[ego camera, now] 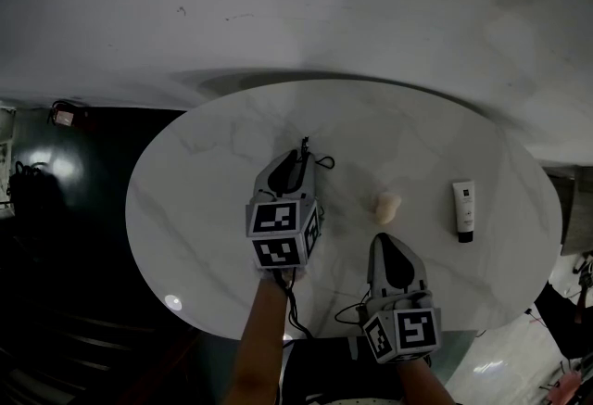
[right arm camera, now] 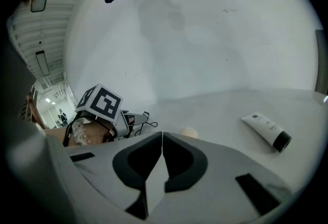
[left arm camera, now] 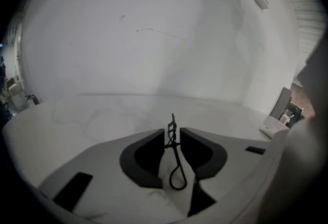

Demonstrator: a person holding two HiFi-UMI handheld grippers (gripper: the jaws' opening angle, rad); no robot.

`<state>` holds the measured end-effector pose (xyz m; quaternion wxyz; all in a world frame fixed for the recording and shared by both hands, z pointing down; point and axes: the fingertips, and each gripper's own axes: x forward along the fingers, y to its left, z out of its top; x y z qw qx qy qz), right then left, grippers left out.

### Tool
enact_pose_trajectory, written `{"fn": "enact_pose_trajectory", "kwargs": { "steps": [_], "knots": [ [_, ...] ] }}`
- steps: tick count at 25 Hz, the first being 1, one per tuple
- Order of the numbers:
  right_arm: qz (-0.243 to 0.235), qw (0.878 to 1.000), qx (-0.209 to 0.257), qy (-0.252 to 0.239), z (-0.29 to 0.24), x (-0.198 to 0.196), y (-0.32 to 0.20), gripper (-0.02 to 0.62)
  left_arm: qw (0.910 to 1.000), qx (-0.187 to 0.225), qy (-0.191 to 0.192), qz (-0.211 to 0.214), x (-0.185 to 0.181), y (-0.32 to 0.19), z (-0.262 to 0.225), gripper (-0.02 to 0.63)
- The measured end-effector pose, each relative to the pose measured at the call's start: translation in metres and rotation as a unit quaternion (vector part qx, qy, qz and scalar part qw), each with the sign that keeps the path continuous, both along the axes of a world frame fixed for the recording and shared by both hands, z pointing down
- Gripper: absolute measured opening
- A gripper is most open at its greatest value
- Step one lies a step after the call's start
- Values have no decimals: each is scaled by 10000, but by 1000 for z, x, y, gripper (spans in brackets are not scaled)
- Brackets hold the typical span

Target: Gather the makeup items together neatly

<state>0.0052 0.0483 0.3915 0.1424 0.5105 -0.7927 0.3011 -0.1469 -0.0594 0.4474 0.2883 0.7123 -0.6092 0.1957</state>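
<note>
L hand-held gripper (left arm camera: 172,131), curler (left arm camera: 177,155) lengthwise btwn parted jaws, loop rearward

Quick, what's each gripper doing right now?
Left gripper: open, curler between its jaws.
Right gripper: closed, empty.

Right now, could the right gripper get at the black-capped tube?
Probably yes: only bare tabletop lies between the right gripper and the tube, though its shut jaws would need opening first.
</note>
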Motion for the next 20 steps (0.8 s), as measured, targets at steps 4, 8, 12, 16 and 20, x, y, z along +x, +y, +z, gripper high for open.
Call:
{"fn": "enact_pose_trajectory", "kwargs": {
  "steps": [4, 8, 12, 16, 20],
  "knots": [
    [10, 10000, 7, -47, 2, -1, 2, 15, 10000, -3, 23, -19, 0, 1, 0, 135],
    [-18, 10000, -10, 10, -1, -1, 0, 15, 9999, 9, 95, -49, -2, 1, -1, 137],
    [35, 10000, -84, 35, 1, 1, 0, 17, 9999, 40, 104, -41, -4, 3, -5, 137],
    [66, 9999, -115, 83, 4, 2, 1, 17, 9999, 143, 51, -36, -6, 4, -13, 147],
    [97, 9999, -128, 58, 6, 2, 3, 21, 9996, 257, 19, -98, -9, 7, -23, 147]
  ]
}}
